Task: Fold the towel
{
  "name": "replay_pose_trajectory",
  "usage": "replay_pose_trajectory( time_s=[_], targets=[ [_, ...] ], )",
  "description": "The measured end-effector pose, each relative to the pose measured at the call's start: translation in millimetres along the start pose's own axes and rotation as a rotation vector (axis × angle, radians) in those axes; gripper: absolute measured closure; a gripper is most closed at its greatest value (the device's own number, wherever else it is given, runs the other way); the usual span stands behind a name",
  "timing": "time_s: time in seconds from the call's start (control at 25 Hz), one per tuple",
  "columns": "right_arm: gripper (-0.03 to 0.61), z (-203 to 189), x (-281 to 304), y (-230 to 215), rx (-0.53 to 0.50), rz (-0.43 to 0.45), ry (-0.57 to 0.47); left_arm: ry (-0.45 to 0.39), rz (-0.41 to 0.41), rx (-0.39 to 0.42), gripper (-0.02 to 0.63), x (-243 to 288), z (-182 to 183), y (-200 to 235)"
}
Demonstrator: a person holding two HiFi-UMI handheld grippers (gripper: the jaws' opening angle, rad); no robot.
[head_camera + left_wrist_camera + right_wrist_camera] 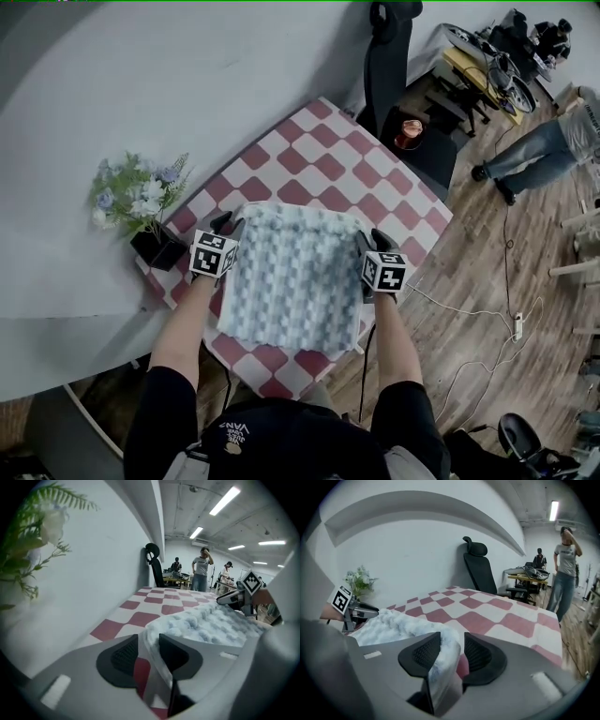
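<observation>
Towel point(295, 272), nubby square, lies in parted left hand-held gripper point(149, 641) and right hand-held gripper point(452, 639).

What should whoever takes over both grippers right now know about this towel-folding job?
Left gripper: jaws apart, the towel's left edge lies loose between them, not pinched.
Right gripper: jaws apart, the towel's right edge between them, also not pinched.
Towel: lies flat as a rough rectangle on the checkered tablecloth, both grippers near its far corners.
Done: unclear. The edge between the right jaws looks doubled, so one fold may already be laid.
Left: probably check the layers, then grip again for the next fold.
Mind the potted flowers just outside the left gripper.
</observation>
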State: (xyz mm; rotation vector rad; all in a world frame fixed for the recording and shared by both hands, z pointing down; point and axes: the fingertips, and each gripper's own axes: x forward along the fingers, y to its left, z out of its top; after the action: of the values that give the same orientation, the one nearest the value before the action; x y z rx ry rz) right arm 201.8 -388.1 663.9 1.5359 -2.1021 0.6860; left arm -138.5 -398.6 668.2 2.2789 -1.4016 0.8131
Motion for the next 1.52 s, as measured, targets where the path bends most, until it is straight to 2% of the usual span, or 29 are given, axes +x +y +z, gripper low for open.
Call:
replay_pose_trajectory(
  time_s=[0.12, 0.24, 0.32, 0.4, 0.56, 0.68, 0.8, 0.96, 1.2, 1.4, 1.52],
  targets=[
    [0.392, -5, -10, -10, 0.061, -0.026, -0.01, 0.016, 0.024, -0.036, 0.457, -1, 0, 9],
    [0.38, -3, -21, -23, 0.14, -0.049, -0.044, 0.02, 0.004, -0.136, 0.454, -2, -1, 12],
    [0.383, 1, -30, -38, 0.213, -0.098, -0.08, 0.011, -0.004, -0.213, 0.454, -6, -1, 16],
    [0.387, 5, -40, -51, 0.281, -0.134, -0.111, -0.003, -0.003, -0.243, 0.448, -13, 2, 20],
    [0.387, -5, -71, -29, 0.322, -0.037, -0.113, -0.009, -0.018, -0.18, 0.425, -29, -2, 16],
    [0.38, -33, -105, -2, 0.313, 0.024, -0.094, -0.066, -0.033, -0.223, 0.403, -53, -3, 18],
    [0.379, -68, -140, 25, 0.291, 0.069, -0.058, -0.114, -0.121, -0.223, 0.402, -90, -13, 0],
    [0.376, -110, -177, 51, 0.27, 0.088, -0.015, -0.083, -0.246, -0.176, 0.389, -133, -56, -42],
    [0.35, -157, -199, 81, 0.337, 0.109, 0.015, -0.05, -0.419, -0.2, 0.349, -178, -115, -105],
    [0.348, -175, -196, 93, 0.333, 0.086, 0.026, -0.005, -0.459, -0.186, 0.344, -195, -150, -120],
    [0.348, -185, -188, 95, 0.305, 0.065, 0.051, 0.039, -0.47, -0.103, 0.345, -194, -165, -125]
  ],
)
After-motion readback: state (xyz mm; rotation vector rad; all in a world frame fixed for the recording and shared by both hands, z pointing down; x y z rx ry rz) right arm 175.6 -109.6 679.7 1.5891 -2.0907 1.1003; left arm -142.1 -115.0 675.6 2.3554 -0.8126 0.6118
